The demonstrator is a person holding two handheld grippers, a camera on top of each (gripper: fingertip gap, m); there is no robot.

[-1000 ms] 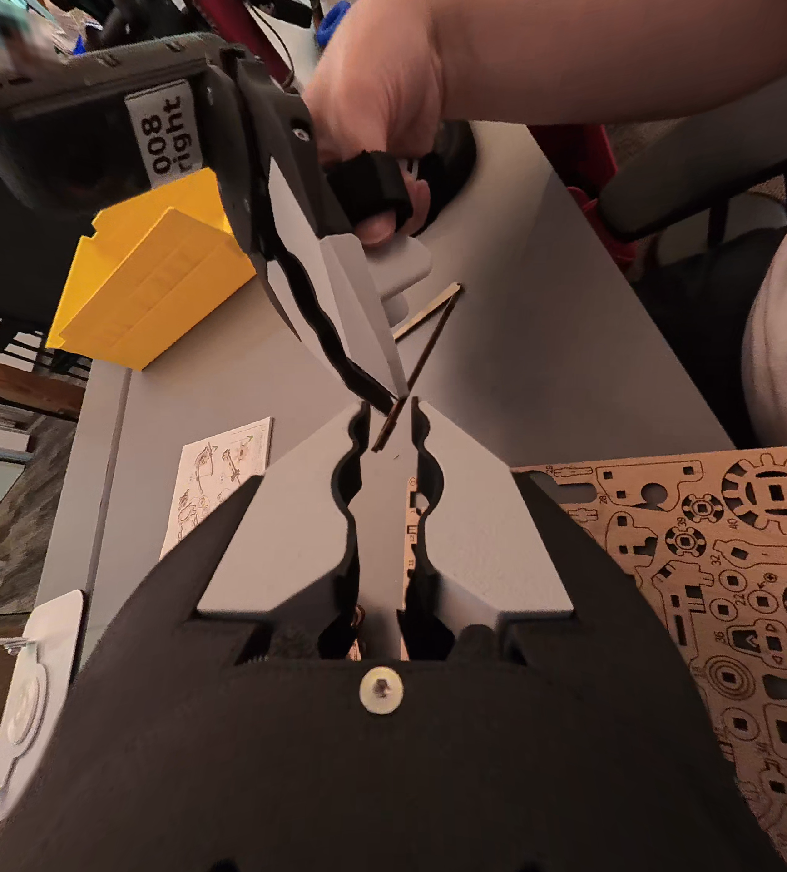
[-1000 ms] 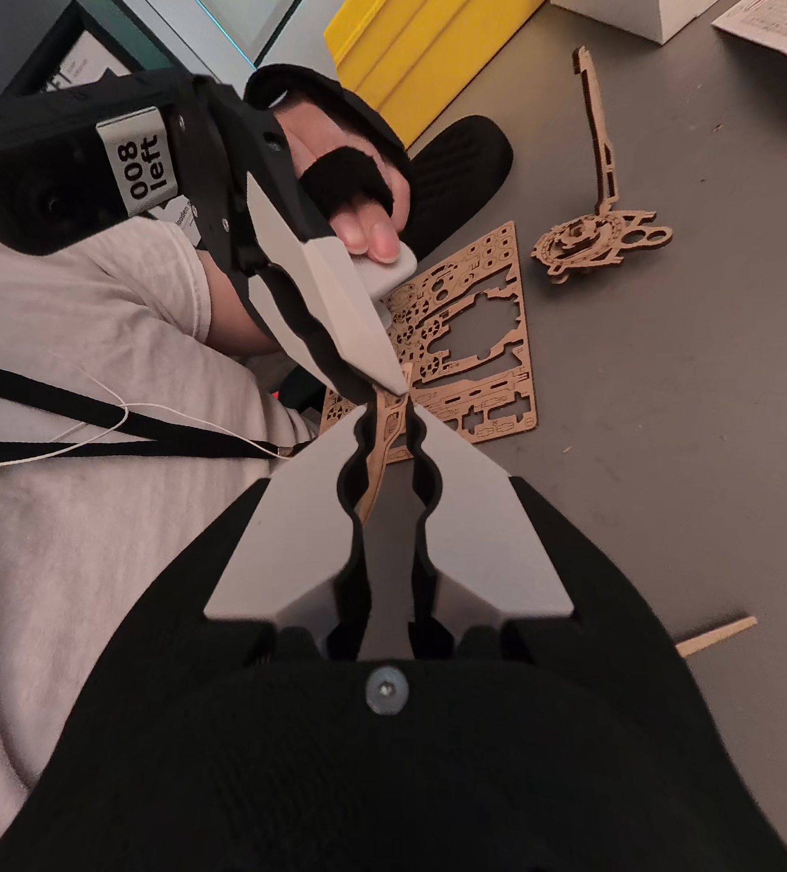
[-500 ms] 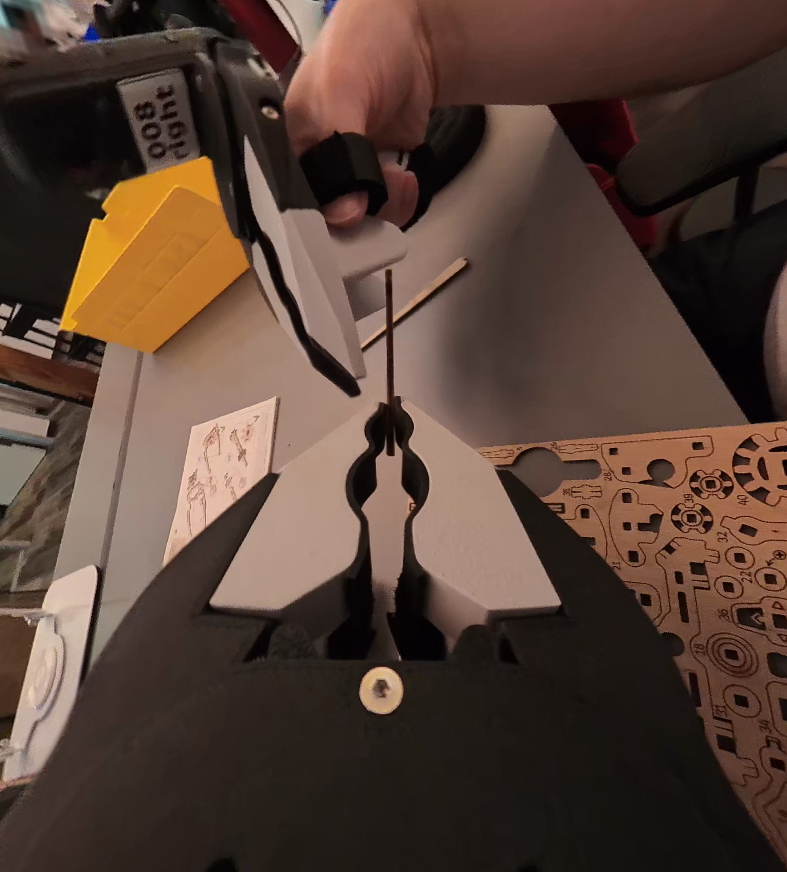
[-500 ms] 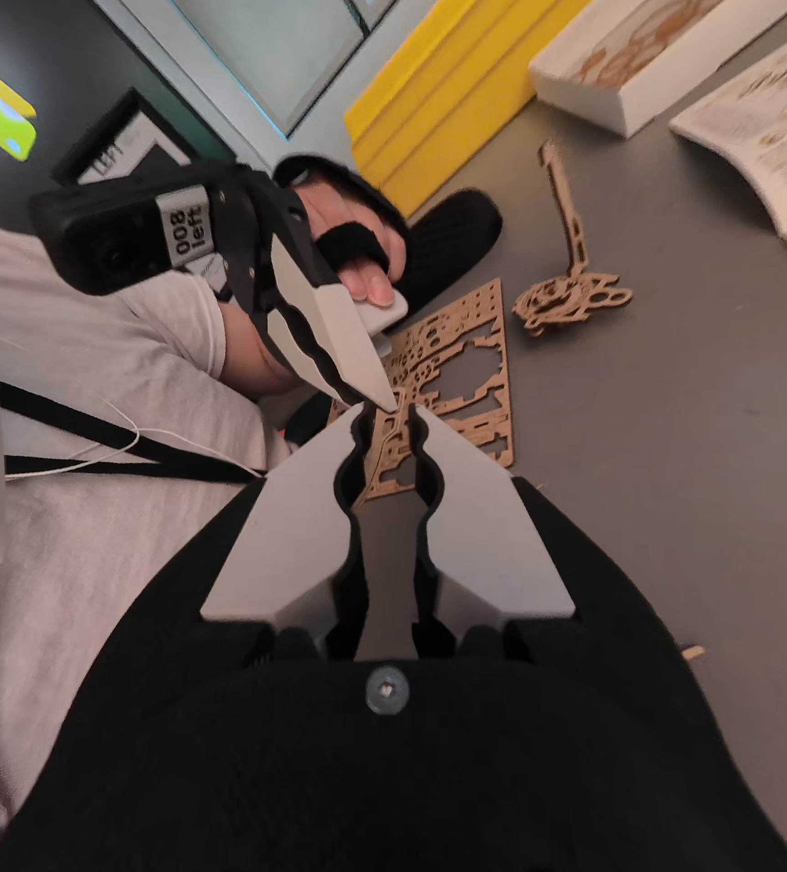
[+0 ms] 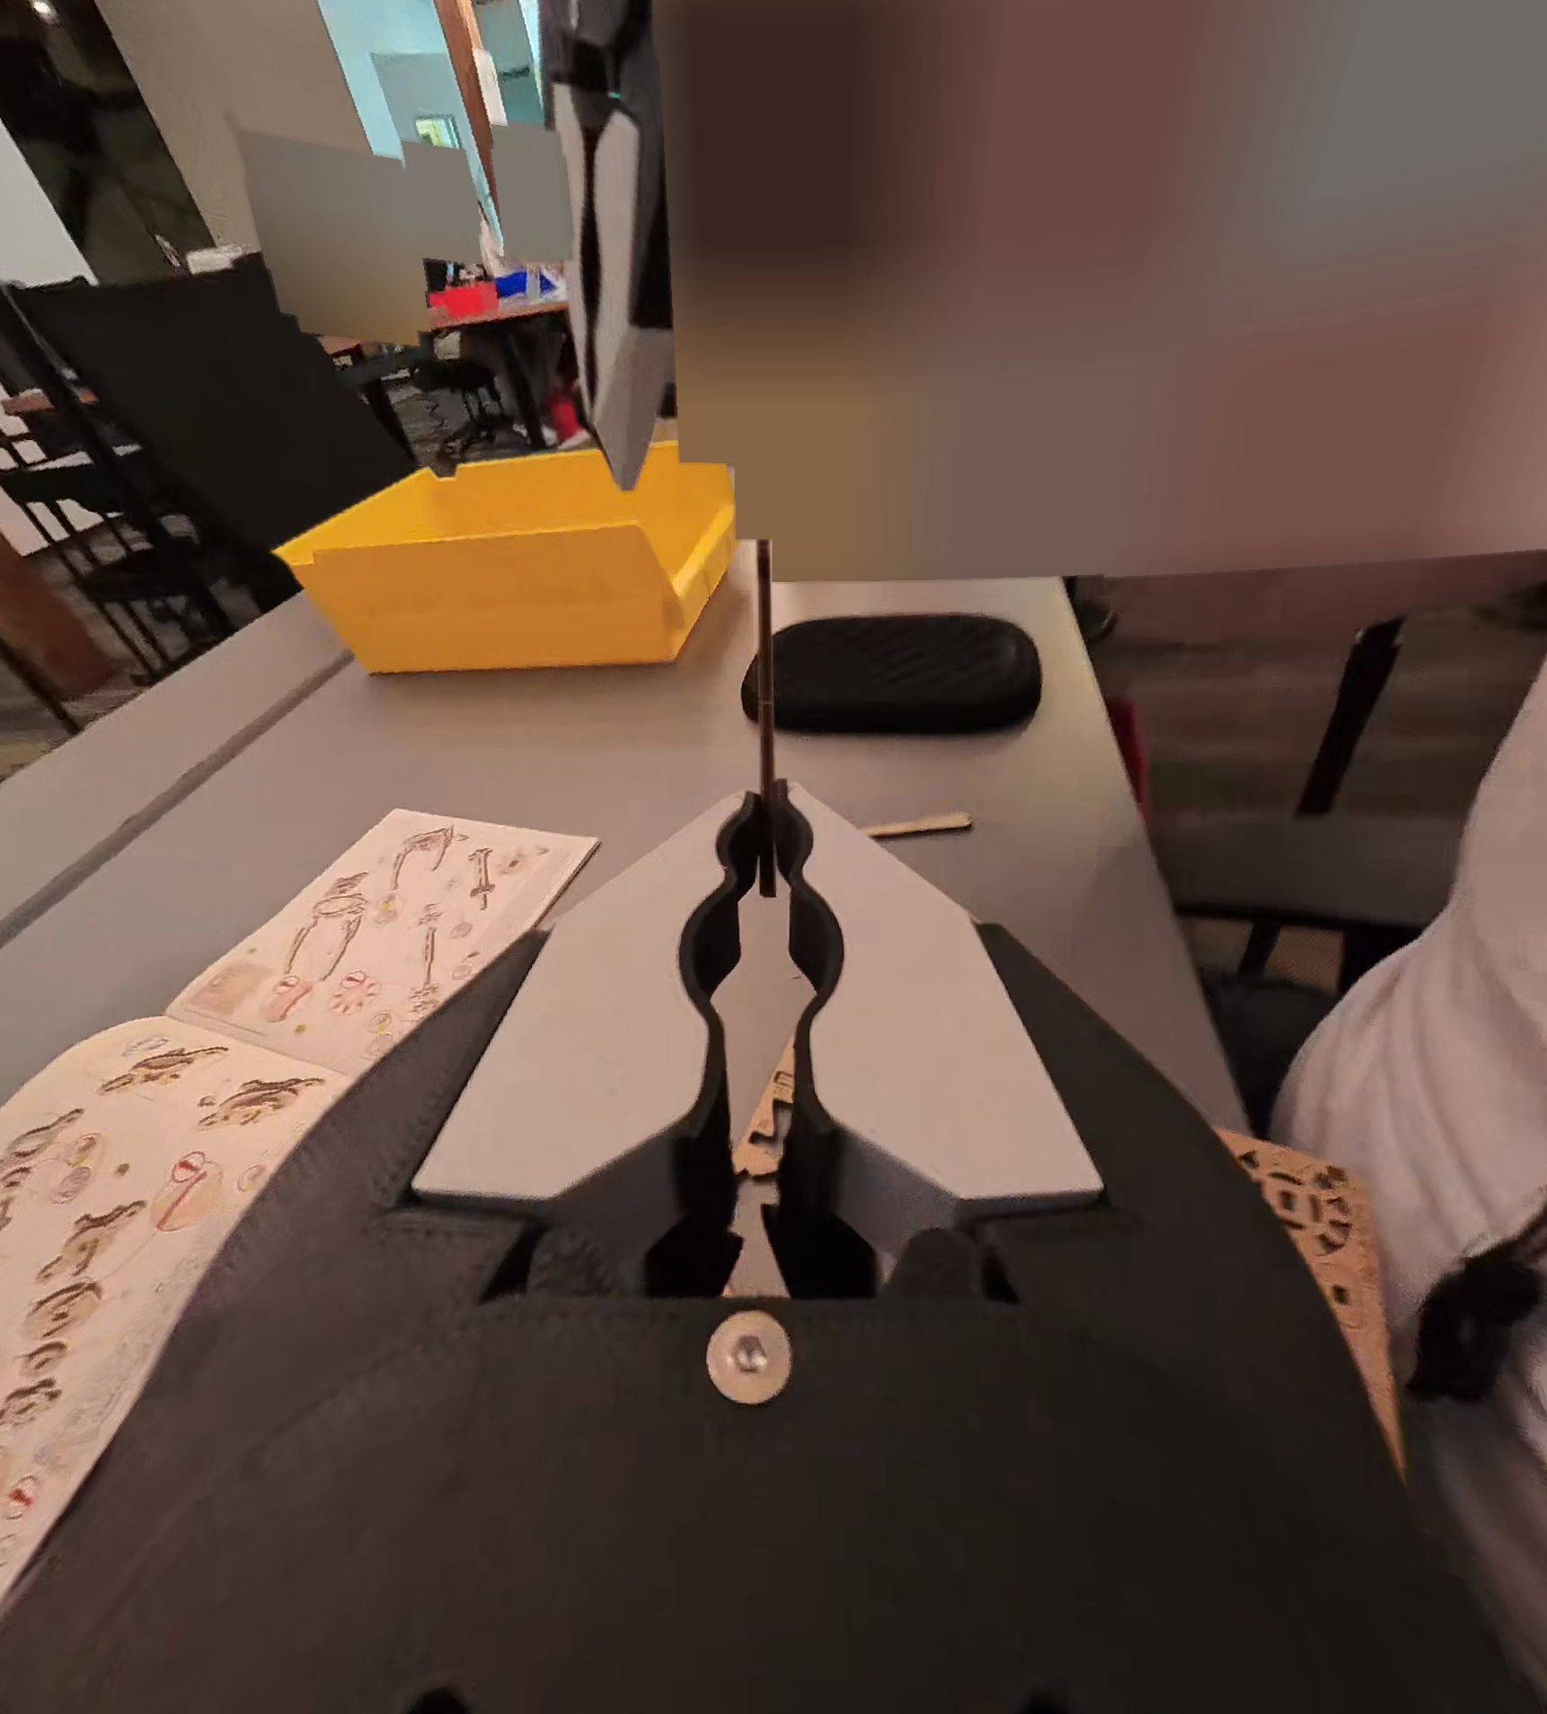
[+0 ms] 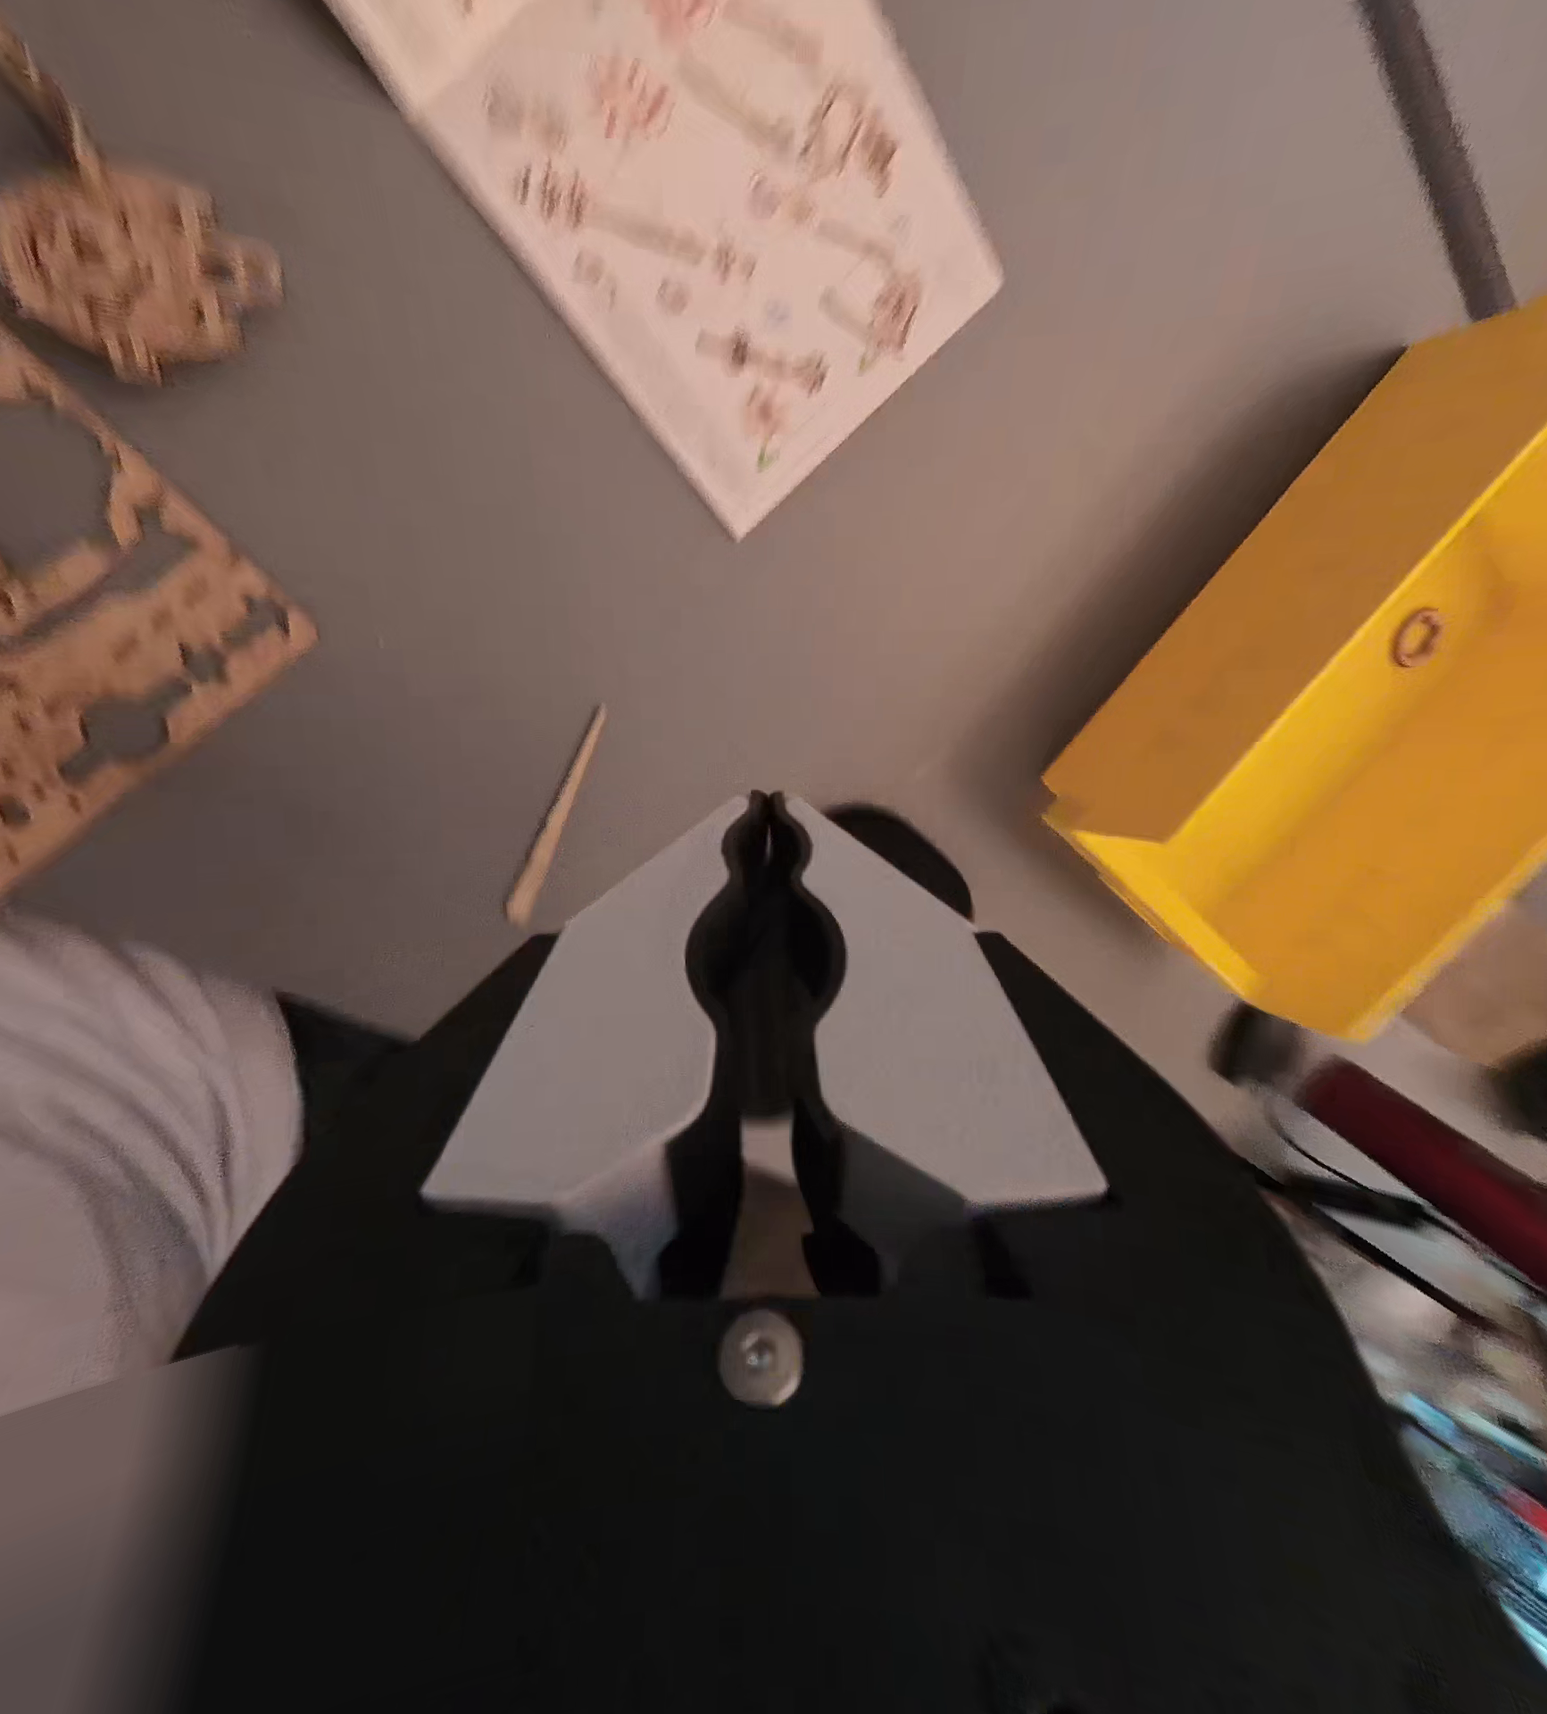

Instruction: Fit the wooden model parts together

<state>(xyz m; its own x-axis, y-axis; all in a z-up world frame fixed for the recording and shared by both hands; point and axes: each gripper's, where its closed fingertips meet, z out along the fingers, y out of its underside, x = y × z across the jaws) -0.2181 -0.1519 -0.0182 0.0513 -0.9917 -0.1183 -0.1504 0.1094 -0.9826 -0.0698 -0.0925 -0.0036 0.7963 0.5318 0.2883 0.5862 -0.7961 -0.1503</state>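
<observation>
My left gripper is shut on a thin flat wooden part. I see the part edge-on; it stands straight up out of the fingertips above the grey table. My right gripper is shut, its pads together with nothing showing between them, and it points down at the table. It also shows in the left wrist view, hanging high above the held part and apart from it. A wooden sheet of parts and a partly built wooden model lie at the left of the right wrist view.
A yellow bin stands at the table's back, also in the right wrist view. A black wrist rest lies beside it. A loose wooden stick, an instruction booklet and the sheet's edge lie nearby. Across from one pair of fingers to the other is roughly 15 cm. The loose wooden stick is about 20 cm from both grippers' fingertips.
My left gripper closed on the thin wooden part and has lifted and tilted it upright. My right gripper drew away upward from the part and shut on nothing.
</observation>
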